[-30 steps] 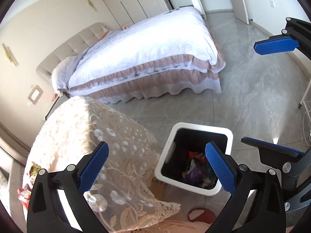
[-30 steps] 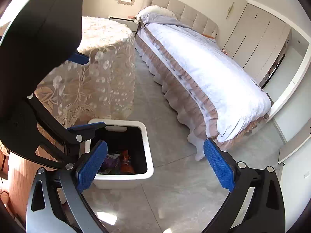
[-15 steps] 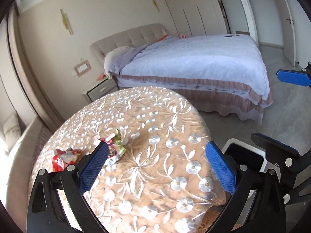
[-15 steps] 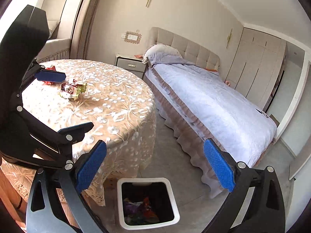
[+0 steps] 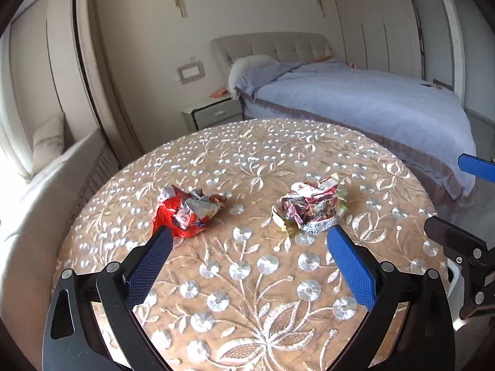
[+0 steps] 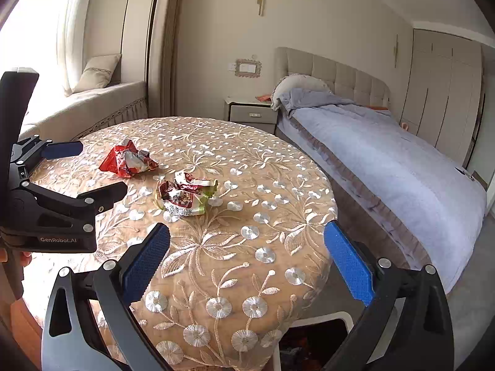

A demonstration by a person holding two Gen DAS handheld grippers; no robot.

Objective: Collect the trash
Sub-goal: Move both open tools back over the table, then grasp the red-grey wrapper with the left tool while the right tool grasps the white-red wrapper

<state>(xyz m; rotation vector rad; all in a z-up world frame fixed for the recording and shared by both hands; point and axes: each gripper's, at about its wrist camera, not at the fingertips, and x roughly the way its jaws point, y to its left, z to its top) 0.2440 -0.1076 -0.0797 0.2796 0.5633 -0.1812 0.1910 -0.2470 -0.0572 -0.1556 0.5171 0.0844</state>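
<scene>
**Reaching for the last wrappers**

With both tongs spread wide and empty, I hover the left tongs (image 5: 247, 244) over the round lace-covered bench (image 5: 309, 324). Crumpled red foil wrapper (image 5: 185, 211) and maroon snack wrapper (image 5: 312, 208) lie just ahead; next I must descend, straddle one, and close.

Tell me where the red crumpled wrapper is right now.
The red crumpled wrapper lies on the round table, to the left of the darker wrapper in the left wrist view, just beyond the left gripper.

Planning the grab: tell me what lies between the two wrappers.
Only bare tablecloth lies between the red wrapper and the maroon wrapper; both views show it.
</scene>
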